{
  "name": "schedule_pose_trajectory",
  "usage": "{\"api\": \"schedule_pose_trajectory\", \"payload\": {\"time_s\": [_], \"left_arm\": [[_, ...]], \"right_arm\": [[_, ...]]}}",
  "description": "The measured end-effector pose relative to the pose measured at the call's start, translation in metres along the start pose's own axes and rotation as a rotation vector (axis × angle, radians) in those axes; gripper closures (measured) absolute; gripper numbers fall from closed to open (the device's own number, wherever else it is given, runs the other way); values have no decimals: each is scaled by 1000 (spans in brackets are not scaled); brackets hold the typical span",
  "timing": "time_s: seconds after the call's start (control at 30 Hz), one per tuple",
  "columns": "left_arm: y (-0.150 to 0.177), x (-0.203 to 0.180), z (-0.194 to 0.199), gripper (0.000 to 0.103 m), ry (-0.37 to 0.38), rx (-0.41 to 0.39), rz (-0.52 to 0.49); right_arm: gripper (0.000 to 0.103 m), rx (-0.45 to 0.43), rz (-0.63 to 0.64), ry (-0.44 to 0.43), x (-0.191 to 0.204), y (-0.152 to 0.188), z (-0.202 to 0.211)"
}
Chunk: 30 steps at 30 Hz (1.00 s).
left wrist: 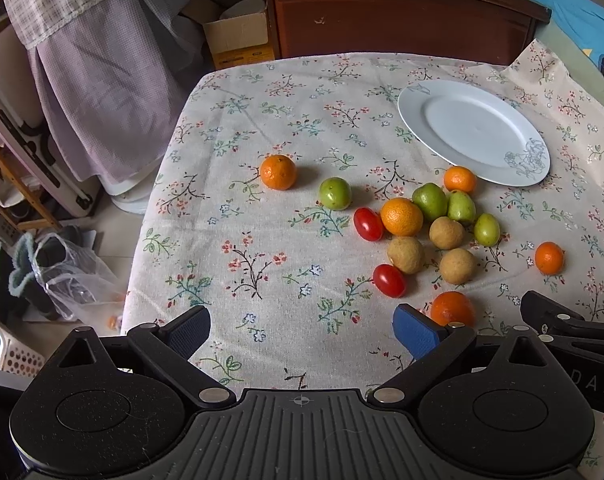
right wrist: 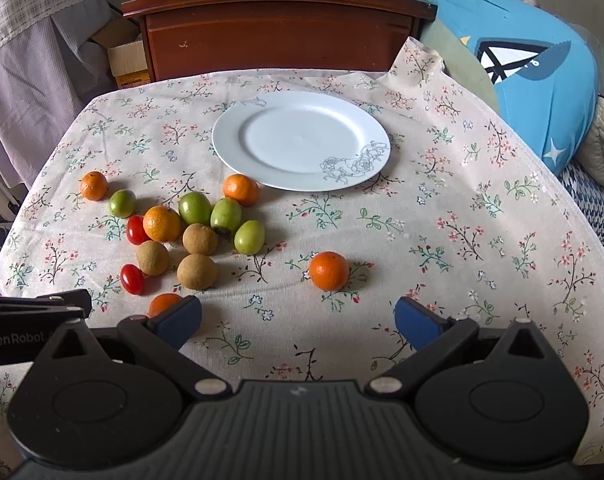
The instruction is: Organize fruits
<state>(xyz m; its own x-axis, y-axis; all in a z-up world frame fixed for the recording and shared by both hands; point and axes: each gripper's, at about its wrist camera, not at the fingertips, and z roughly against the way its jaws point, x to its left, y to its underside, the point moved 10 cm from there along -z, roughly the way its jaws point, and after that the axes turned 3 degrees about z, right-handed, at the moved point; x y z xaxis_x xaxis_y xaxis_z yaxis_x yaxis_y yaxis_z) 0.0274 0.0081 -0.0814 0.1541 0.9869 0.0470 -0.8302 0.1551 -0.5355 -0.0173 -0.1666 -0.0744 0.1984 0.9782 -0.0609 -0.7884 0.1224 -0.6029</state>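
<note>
A white plate (right wrist: 238,152) (left wrist: 411,110) lies bare at the back of the floral tablecloth (right wrist: 441,240). In front of it sits a loose cluster of fruit: several oranges, green fruits (right wrist: 195,207), three brown longans (right wrist: 196,271) and two cherry tomatoes (right wrist: 132,278). One orange (right wrist: 328,271) lies apart, just ahead of my right gripper (right wrist: 298,320), which is open and holds nothing. My left gripper (left wrist: 302,334) is also open and holds nothing; an orange (left wrist: 452,309) sits just past its right fingertip. Another orange (left wrist: 278,172) and a green fruit (left wrist: 335,193) lie farther out.
A dark wooden cabinet (right wrist: 282,28) stands behind the table, with a cardboard box (left wrist: 238,36) beside it. A blue cushion (right wrist: 541,76) borders the table's right side. Left of the table the floor holds a plastic bag (left wrist: 66,276) and clutter. The tablecloth's near middle is bare.
</note>
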Motion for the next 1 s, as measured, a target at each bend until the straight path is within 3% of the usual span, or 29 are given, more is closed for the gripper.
{"api": "schedule_pose_trajectory", "payload": {"time_s": [0.57, 0.73, 0.8, 0.9, 1.0], "left_arm": [[-4, -1, 4, 4, 49, -1, 14], [-4, 0, 4, 4, 55, -11, 14], [-2, -1, 3, 4, 54, -14, 5], [-1, -4, 2, 4, 62, -15, -2], [1, -8, 2, 4, 70, -16, -11]], "right_arm": [[3, 19, -12, -134, -24, -8, 14], [8, -7, 12, -123, -52, -20, 17], [10, -26, -34, -120, -63, -21, 16], [14, -5, -79, -134, -70, -15, 8], [24, 25, -88, -143, -72, -8, 1]]}}
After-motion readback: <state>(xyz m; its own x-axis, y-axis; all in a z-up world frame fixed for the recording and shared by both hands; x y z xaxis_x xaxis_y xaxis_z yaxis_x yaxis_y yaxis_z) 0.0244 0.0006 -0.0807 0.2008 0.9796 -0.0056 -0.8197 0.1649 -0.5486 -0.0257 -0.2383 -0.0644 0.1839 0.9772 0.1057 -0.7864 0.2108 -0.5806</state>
